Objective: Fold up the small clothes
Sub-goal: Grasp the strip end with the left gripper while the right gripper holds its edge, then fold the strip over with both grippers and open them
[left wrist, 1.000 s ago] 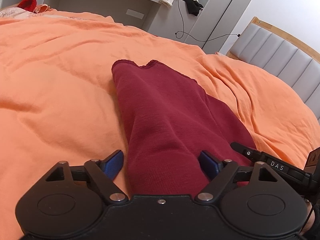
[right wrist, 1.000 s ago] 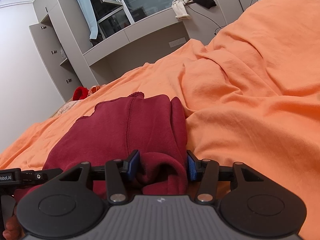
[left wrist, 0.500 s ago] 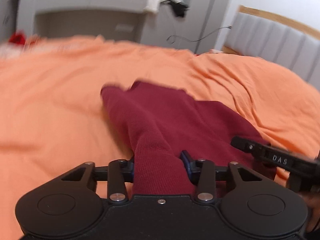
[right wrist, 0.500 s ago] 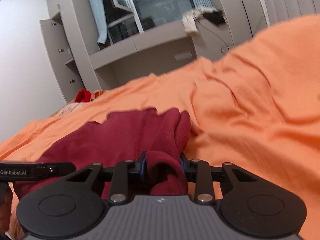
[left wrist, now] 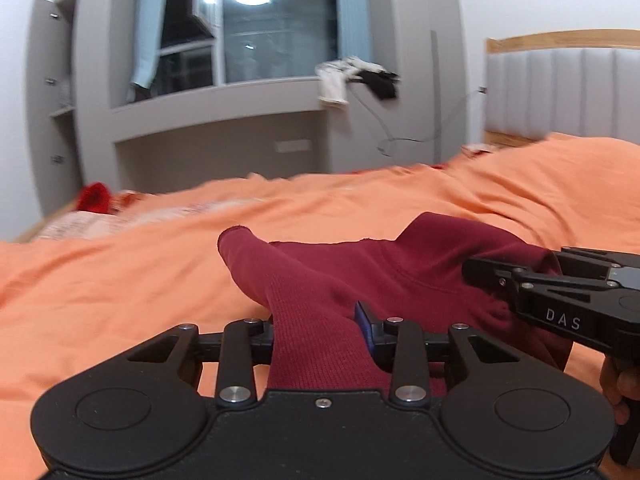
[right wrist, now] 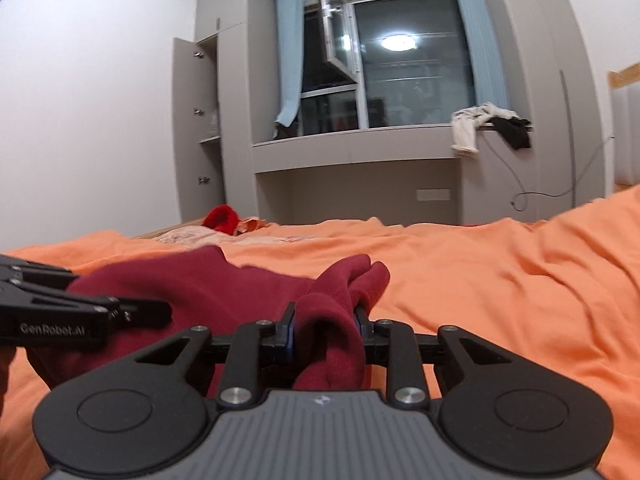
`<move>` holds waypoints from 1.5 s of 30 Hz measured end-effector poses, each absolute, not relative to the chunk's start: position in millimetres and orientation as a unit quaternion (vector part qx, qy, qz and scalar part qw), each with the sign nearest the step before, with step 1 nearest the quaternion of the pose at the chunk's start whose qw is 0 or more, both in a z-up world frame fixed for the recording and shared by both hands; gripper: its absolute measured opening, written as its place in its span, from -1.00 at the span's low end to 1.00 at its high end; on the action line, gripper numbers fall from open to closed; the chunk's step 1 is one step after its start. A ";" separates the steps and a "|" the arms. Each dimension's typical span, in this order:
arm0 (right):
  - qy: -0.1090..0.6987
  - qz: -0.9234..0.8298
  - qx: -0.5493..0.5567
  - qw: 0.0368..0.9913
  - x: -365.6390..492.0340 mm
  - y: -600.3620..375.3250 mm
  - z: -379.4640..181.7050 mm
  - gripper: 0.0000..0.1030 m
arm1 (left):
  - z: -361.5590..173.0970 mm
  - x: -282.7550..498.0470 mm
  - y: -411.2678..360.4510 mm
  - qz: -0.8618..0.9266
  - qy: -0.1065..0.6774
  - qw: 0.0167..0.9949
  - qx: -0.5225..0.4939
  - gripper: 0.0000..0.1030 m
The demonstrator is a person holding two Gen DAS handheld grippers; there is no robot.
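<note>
An orange bedspread (left wrist: 120,280) carries a dark red garment (left wrist: 400,264), raised at its near edge where the left gripper (left wrist: 320,330) and right gripper (right wrist: 325,330) each pinch bunched cloth, jaws closing tighter.

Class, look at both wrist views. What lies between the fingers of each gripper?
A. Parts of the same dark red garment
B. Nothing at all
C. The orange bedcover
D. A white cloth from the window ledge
A. Bunched fabric of the dark red garment runs between the fingers of the left gripper and of the right gripper, which are closing on it above the orange bedcover.
</note>
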State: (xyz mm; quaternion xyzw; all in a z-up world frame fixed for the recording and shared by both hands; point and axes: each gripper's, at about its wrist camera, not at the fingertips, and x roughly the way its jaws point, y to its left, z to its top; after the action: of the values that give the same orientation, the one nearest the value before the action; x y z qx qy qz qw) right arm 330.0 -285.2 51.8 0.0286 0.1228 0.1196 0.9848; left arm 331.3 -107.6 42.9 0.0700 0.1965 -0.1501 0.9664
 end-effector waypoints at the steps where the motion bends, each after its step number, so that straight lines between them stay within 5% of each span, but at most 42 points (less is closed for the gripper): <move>1: 0.130 0.121 0.023 0.984 334.9 -279.8 49.4 -0.46 | 42.2 332.4 -101.4 -0.141 0.197 0.968 0.070 -0.28; 13: 0.237 0.090 0.067 0.965 357.1 -291.7 24.1 -0.27 | 9.4 336.0 -82.8 -0.124 0.245 0.958 0.083 -0.19; 21: 0.244 0.083 0.086 0.962 357.7 -305.9 19.3 0.09 | 5.4 331.3 -85.6 -0.110 0.240 0.960 0.091 -0.14; 27: 0.250 0.072 0.106 0.960 359.6 -314.1 15.8 0.38 | 6.8 331.9 -84.3 -0.087 0.243 0.963 0.073 0.13; 32: 0.252 0.063 0.123 0.958 359.4 -320.2 13.3 0.62 | 12.2 327.6 -74.9 -0.065 0.249 0.966 0.032 0.60; 45: 0.254 0.061 0.165 0.951 356.5 -331.5 9.8 0.99 | -0.4 304.8 -82.7 -0.075 0.226 0.970 0.044 0.77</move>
State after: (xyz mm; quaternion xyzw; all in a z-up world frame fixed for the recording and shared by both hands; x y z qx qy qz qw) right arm 356.5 -331.5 9.8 0.1648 0.2537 0.0611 0.9512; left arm 304.8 -82.7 -0.4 0.0443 0.2255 -0.0753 0.9703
